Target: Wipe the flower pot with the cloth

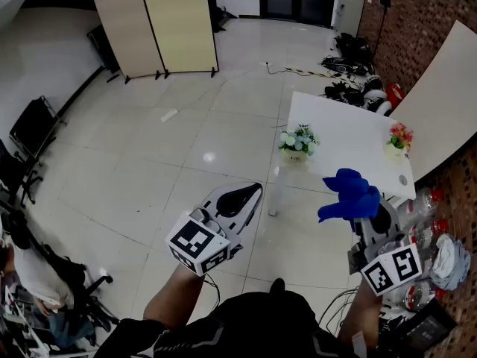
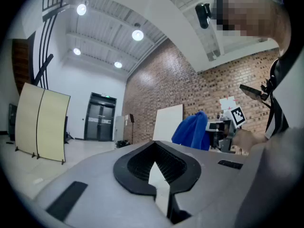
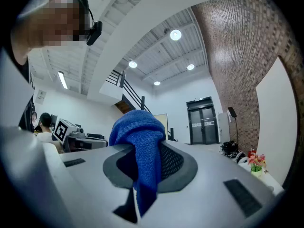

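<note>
Here the left claw (image 1: 252, 192) was held out level over the pale tiled floor (image 1: 149, 148), its jaws drawn together with nothing between them; its own view showed the dark pads meeting in a closed seam. To its right, the right claw (image 1: 367, 213) was clamped on a blue cloth (image 1: 347, 194), which bunched up above the jaws in a rounded lump and hung down between them in a narrow tail, as the right gripper view made plain. Both claws were in the air, well short of the white counter (image 1: 350, 118) that stood farther off and to the right. Two flower pots rested on that counter: a pale-flowered pot (image 1: 296, 155) close to its near-left edge, with white and teal blossoms, and a red-flowered pot (image 1: 393, 149) toward its right edge, with red and yellow blossoms. The two pots stood well apart from each other, and neither was touched by cloth or claw. I could not tell which of them the task concerned. A large white board (image 1: 447, 88) leaned beside the counter on the right, against a brick wall (image 1: 425, 21). Far off to the left stood a beige folding screen (image 1: 160, 24), and a black chair (image 1: 33, 125) sat at the left edge of the room. Clutter and plastic bottles (image 1: 428, 230) lay on the floor near the right claw.
</note>
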Demonstrator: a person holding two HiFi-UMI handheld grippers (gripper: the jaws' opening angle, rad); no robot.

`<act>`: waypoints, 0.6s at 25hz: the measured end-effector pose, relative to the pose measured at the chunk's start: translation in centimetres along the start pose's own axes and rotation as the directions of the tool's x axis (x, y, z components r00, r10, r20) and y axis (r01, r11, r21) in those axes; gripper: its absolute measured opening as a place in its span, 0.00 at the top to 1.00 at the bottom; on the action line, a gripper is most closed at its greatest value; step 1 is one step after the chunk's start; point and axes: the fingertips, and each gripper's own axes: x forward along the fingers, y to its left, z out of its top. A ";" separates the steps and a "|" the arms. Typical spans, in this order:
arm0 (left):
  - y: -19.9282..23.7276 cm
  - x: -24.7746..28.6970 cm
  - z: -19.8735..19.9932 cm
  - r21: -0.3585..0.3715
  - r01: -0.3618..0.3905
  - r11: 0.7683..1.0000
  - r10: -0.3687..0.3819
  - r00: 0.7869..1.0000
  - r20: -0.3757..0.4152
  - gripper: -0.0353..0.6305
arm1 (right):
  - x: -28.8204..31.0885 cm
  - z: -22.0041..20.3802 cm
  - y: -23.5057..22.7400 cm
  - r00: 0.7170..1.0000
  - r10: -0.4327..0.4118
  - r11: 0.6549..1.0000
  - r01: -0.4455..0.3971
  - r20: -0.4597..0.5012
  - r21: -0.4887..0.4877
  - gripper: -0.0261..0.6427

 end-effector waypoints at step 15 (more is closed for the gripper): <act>6.3 16.4 -0.9 0.020 -0.018 1.000 0.019 0.999 -0.030 0.95 | 10.8 -2.2 -12.8 0.997 0.068 0.997 -0.067 -0.029 0.038 0.89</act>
